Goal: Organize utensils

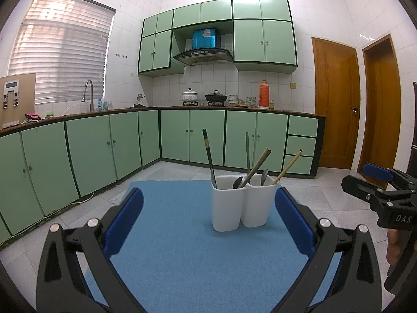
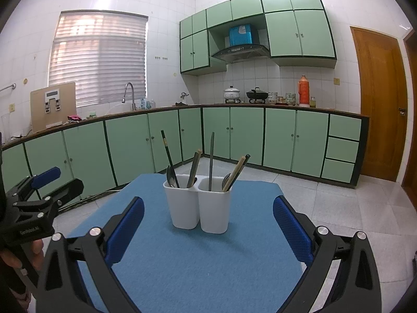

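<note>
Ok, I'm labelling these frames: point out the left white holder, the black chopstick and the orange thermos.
left white holder (image 2: 183,208), right wrist view, front wall.
black chopstick (image 2: 169,154), right wrist view, mid shaft.
orange thermos (image 2: 303,92), right wrist view, body.

- A table is covered by a blue mat (image 1: 182,247) (image 2: 198,266).
- Two white holders (image 1: 228,203) (image 2: 183,203) are set on the mat, upright and touching side by side, toward its far end.
- The table is stood on a pale tiled floor (image 1: 325,198) (image 2: 338,203).
</note>
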